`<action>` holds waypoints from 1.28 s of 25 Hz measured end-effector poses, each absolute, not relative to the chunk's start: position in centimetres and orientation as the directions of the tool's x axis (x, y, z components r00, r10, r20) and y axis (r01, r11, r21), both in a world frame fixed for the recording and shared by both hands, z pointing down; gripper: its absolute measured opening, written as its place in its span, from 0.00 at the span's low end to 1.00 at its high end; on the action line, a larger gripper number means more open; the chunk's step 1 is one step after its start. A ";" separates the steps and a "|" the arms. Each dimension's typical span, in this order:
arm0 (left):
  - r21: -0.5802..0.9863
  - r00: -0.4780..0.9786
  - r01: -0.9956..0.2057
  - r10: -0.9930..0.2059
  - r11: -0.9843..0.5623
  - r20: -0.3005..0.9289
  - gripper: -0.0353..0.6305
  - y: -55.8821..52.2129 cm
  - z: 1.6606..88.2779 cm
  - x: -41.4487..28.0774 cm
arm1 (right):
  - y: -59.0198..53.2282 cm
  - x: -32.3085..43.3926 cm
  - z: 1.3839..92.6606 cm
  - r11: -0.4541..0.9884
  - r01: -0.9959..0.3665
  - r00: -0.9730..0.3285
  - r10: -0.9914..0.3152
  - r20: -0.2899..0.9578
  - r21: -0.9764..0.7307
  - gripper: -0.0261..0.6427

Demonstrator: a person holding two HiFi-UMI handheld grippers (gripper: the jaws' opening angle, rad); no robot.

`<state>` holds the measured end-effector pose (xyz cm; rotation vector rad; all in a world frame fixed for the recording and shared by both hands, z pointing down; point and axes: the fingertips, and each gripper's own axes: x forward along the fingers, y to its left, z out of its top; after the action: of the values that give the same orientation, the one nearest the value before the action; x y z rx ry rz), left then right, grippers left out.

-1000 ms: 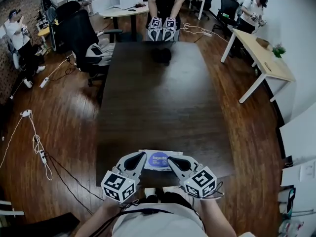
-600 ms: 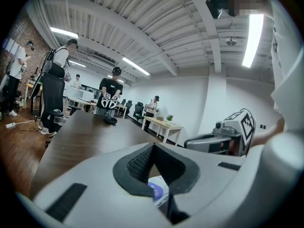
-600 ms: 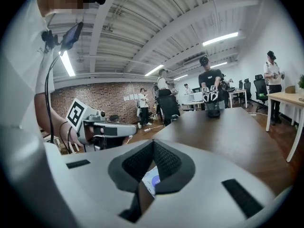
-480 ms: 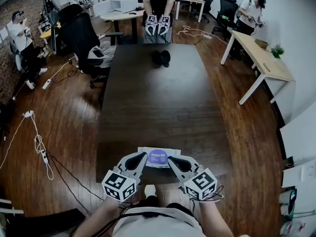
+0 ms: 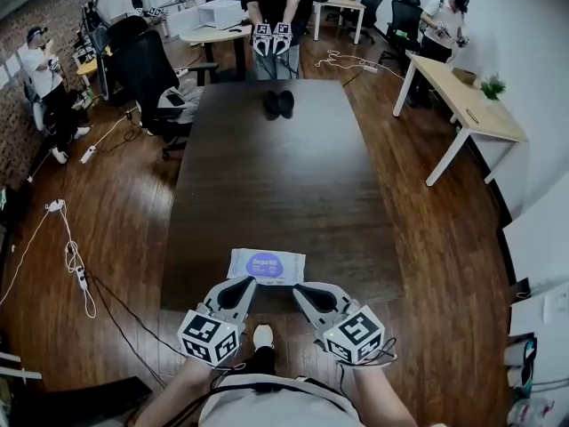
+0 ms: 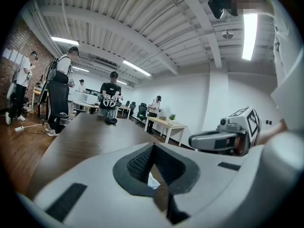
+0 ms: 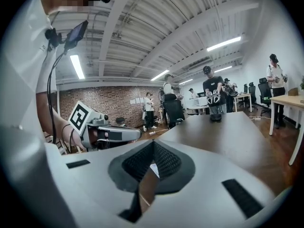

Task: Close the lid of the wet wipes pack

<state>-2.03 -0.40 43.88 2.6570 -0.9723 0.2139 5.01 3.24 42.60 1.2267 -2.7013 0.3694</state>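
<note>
The wet wipes pack lies flat near the front edge of the dark table. It is white with a purple round label, and its lid looks flat on the pack. My left gripper hangs just short of the pack's near left side, jaws shut and empty. My right gripper hangs beside it, off the pack's near right side, also shut and empty. Neither touches the pack. In the left gripper view my left gripper shows closed tips, with a white sliver of the pack below them. The right gripper view shows my right gripper the same way.
Two black items sit at the table's far end, where another person holds a pair of grippers. A black office chair stands at the left, a light desk at the right. Cables lie on the wood floor.
Both grippers have drawn back toward me off the pack, which now shows whole ahead of their tips. The pack stays where it was on the table.
</note>
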 end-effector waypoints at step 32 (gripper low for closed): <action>0.178 0.722 -0.692 -0.677 -0.700 0.144 0.06 19.4 39.7 1.7 | 21.5 10.5 40.8 0.645 -0.758 -0.651 -0.742 0.158 -0.094 0.05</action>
<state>1.74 19.37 39.65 2.7070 -1.0911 0.0996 10.46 21.51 40.79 1.2601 -2.7533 0.2312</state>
